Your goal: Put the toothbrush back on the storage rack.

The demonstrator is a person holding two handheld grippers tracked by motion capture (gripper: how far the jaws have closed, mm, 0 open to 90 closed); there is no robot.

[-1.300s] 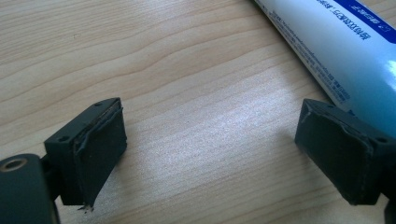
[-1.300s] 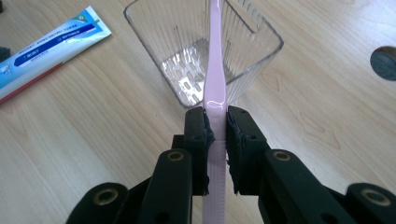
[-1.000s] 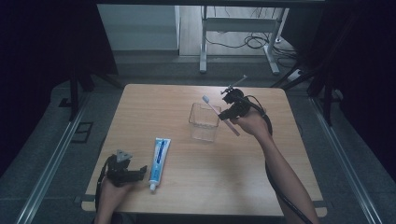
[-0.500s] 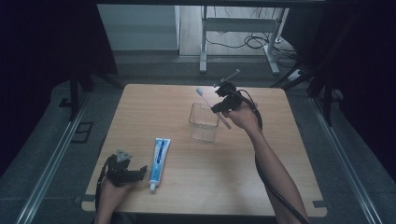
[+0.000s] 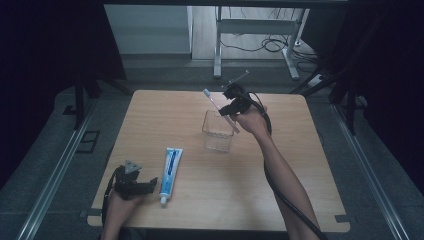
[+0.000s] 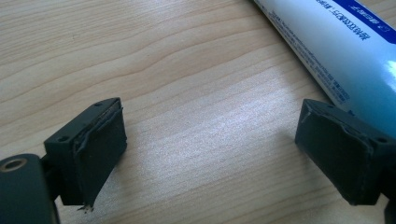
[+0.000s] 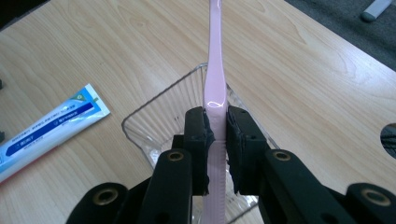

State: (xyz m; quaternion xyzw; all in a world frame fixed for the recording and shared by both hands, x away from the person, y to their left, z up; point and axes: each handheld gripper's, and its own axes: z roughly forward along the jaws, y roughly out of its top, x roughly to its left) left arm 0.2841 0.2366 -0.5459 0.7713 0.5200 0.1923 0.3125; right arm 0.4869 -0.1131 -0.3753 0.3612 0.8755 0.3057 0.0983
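My right gripper is shut on a pink toothbrush, gripping its handle. The brush hangs in the air, its head pointing up and to the left above the far rim of a clear plastic cup that stands upright mid-table. A blue and white toothpaste tube lies flat at the front left. My left gripper rests open on the wood just left of the tube's cap end, nothing between its pads.
The wooden table has bare room on its right and far left. Beyond its far edge stand a metal desk frame and floor cables. Dark rails run along both sides.
My right gripper has carried the toothbrush leftward, from right of the cup to over its far rim, tilting the brush head up. The left gripper and the tube have stayed put.
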